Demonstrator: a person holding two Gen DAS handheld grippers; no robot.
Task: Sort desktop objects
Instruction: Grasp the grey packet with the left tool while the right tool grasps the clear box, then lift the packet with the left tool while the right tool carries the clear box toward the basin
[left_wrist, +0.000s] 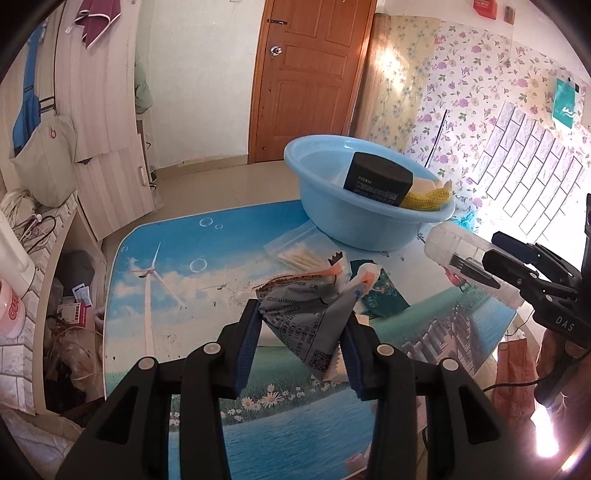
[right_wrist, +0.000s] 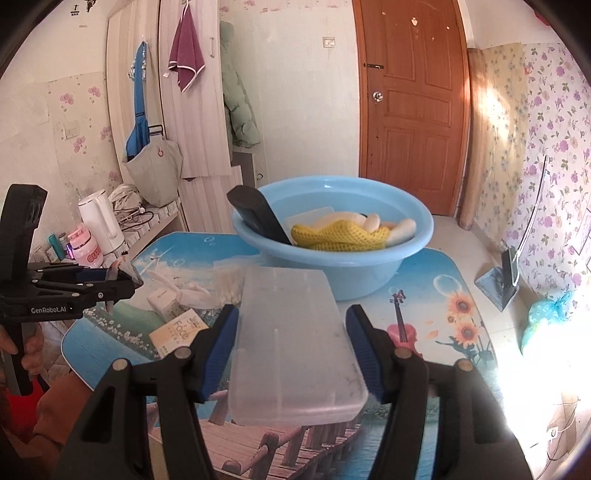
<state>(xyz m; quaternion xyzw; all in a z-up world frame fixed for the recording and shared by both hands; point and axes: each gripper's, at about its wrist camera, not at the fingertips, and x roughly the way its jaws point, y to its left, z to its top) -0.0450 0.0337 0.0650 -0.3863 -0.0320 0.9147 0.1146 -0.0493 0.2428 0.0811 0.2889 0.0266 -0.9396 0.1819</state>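
Pinching a crumpled grey sachet (left_wrist: 308, 325), L gripper (left_wrist: 301, 325) has both blue pads pressed onto its sides; sachet held above the table (left_wrist: 192, 258), printed code side facing the cam.

L cam only:
- Cotton-swab bag (left_wrist: 295, 251), flat on table, ahead of L fingers, just short of basin (left_wrist: 369, 192).
- Green packet (left_wrist: 380, 295), flat, just right of L fingertips, partly behind sachet.
- Black box (left_wrist: 380, 181) leaning inside basin w/ label side visible; yellow mesh (left_wrist: 428, 199) to its right.
- R gripper seen from side at right edge, fingers clamped on clear case (left_wrist: 465, 258).

R cam only:
- R gripper (right_wrist: 291, 332): fingers spread wide but closed onto long sides of clear case (right_wrist: 295, 343), which runs lengthwise between pads, lifted off table (right_wrist: 443, 280), far end toward basin (right_wrist: 332, 236).
- Basin straight ahead of R fingers; holds black box (right_wrist: 258, 218) against left wall, yellow mesh (right_wrist: 340, 236), white items (right_wrist: 388, 225) – type unclear.
- Left of R fingers on table: "Face" card packet (right_wrist: 181, 332), small white box (right_wrist: 162, 299), swabs (right_wrist: 229, 284).
- L gripper (right_wrist: 118, 280) at far left, side-on, sachet tip poking past fingertips.
- Kettle (right_wrist: 101, 225) & pink bottle (right_wrist: 86, 251) on side shelf beyond L gripper.

Both cams: brown door (left_wrist: 314, 74) behind basin.
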